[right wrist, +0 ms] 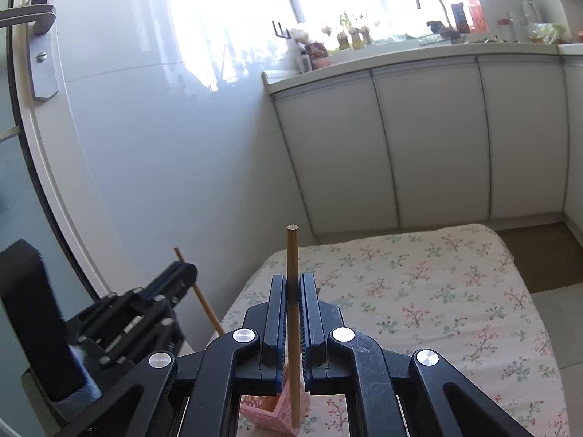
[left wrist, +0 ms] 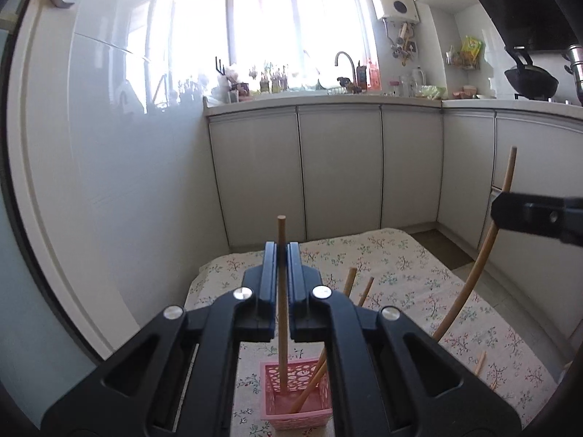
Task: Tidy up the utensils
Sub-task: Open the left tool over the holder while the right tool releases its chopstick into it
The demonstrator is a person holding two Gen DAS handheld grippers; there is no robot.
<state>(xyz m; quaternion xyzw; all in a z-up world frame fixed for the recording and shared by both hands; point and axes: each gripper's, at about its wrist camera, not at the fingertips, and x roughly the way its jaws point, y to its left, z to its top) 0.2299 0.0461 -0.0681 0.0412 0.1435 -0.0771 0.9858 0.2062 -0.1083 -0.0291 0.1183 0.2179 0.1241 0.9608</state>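
The left gripper clamps an upright chopstick, its lower end inside the pink basket, where two more sticks lean. The right gripper pinches a second chopstick, its tip just outside the basket's corner. The basket stands on a floral cloth.

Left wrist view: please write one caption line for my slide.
Left gripper lowers a chopstick into a pink basket already holding two.
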